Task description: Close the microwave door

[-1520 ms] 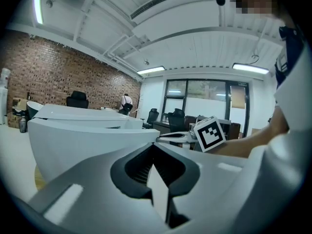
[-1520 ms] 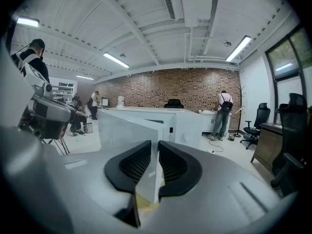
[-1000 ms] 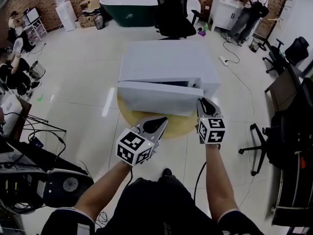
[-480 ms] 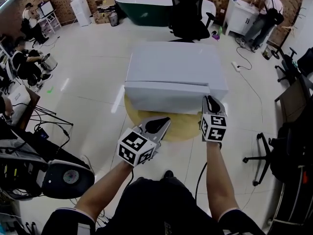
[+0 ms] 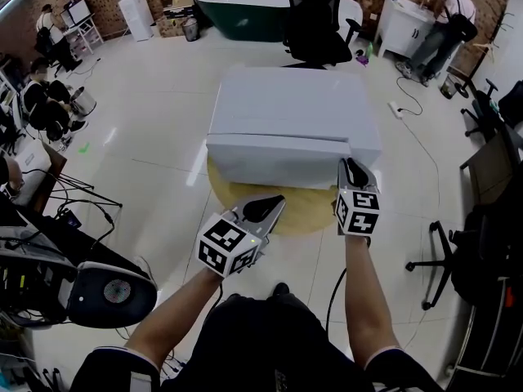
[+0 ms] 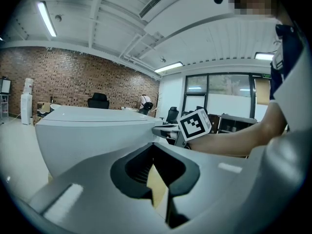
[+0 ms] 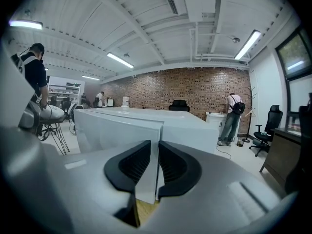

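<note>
As we look down from the head view, the white microwave (image 5: 286, 113) sits on a round yellow table (image 5: 306, 207), and its door (image 5: 274, 168) lies flush against the body, shut. The left gripper (image 5: 263, 208) hovers over the table's near edge, just short of the door and not touching it. The right gripper (image 5: 352, 170) is up at the microwave's front right corner, right by the door's end. A black office chair (image 5: 315, 15) and a dark green bathtub (image 5: 233, 11) stand well behind.

Over to the left gripper view: the left gripper (image 6: 153, 152) has its tips drawn together, with only a thin wedge of table showing behind them and nothing held. The microwave (image 6: 87, 130) fills the left, and the right gripper's marker cube (image 6: 196, 124) sits at its far corner.

Now the right gripper view: the right gripper (image 7: 157, 147) shows a narrow slit between its pads, and the jaws are opening. The seam where the door (image 7: 117, 128) meets the microwave (image 7: 195, 126) lines up behind that slit, and nothing is pinched between the pads.
</note>
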Demonstrator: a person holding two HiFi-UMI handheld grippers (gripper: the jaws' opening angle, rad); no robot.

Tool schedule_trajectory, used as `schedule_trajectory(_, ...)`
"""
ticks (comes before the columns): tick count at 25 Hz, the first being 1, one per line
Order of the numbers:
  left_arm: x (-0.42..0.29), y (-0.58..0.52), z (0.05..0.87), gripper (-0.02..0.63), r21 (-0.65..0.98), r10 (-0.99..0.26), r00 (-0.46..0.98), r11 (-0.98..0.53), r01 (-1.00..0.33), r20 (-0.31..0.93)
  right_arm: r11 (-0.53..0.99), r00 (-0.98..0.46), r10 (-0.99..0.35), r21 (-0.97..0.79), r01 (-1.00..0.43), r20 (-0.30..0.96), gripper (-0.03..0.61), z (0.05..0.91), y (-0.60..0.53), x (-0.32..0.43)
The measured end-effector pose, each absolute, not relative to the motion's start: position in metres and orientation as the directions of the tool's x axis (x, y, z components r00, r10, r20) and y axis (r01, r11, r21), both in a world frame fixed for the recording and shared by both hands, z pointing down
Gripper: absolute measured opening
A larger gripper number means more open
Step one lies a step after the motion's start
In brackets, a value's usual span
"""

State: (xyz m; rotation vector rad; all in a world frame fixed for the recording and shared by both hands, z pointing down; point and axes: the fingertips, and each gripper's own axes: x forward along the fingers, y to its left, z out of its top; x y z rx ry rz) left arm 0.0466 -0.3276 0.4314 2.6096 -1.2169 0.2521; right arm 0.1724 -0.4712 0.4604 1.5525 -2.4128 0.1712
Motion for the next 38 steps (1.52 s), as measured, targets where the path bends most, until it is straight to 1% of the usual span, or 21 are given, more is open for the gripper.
schedule_trajectory(5, 0.046, -0.329, 0.433, 0.011, 0.158, -0.733, 0.629, -0.611, -0.776, 0.258, 0.381, -0.352, -0.883, 0.037, -0.924, 0.31, 0.055, 0.46, -0.475, 0.174)
schedule_trajectory(8, 0.044, -0.331, 0.433, 0.011, 0.159, -0.738, 0.625, -0.605, -0.78, 0.256, 0.335, -0.313, -0.899, 0.021, -0.942, 0.305, 0.093, 0.459, -0.476, 0.18)
schedule_trajectory(12, 0.043, -0.333, 0.433, 0.011, 0.163, -0.739, 0.623, -0.603, -0.781, 0.257, 0.306, -0.284, -0.903, 0.017, -0.952, 0.321, 0.1, 0.459, -0.483, 0.18)
schedule_trajectory(13, 0.044, -0.332, 0.433, 0.011, 0.164, -0.738, 0.625, -0.604, -0.78, 0.257, 0.294, -0.272, -0.904, 0.017, -0.956, 0.329, 0.123, 0.459, -0.485, 0.18)
schedule_trajectory(14, 0.044, -0.332, 0.432, 0.011, 0.165, -0.737, 0.626, -0.605, -0.779, 0.255, 0.283, -0.261, -0.906, 0.017, -0.959, 0.334, 0.127, 0.459, -0.486, 0.179)
schedule_trajectory(25, 0.034, -0.332, 0.429, 0.011, 0.162, -0.752, 0.613, -0.591, -0.79, 0.244, 0.28, -0.258, -0.91, 0.022, -0.96, 0.325, 0.123, 0.46, -0.487, 0.176)
schedule_trajectory(31, 0.036, -0.331, 0.421, 0.011, 0.161, -0.756, 0.609, -0.587, -0.793, 0.241, 0.298, -0.278, -0.905, 0.015, -0.954, 0.323, 0.099, 0.451, -0.481, 0.18)
schedule_trajectory(33, 0.036, -0.331, 0.421, 0.011, 0.162, -0.758, 0.608, -0.586, -0.794, 0.239, 0.319, -0.301, -0.902, 0.007, -0.948, 0.308, 0.071, 0.444, -0.475, 0.179)
schedule_trajectory(36, 0.038, -0.334, 0.416, 0.011, 0.164, -0.764, 0.605, -0.583, -0.796, 0.225, 0.391, -0.377, -0.89, 0.004, -0.921, 0.257, 0.014, 0.423, -0.463, 0.17)
schedule_trajectory(38, 0.04, -0.336, 0.411, 0.011, 0.161, -0.769, 0.603, -0.581, -0.798, 0.212, 0.446, -0.433, -0.874, 0.011, -0.895, 0.221, 0.002, 0.406, -0.452, 0.162)
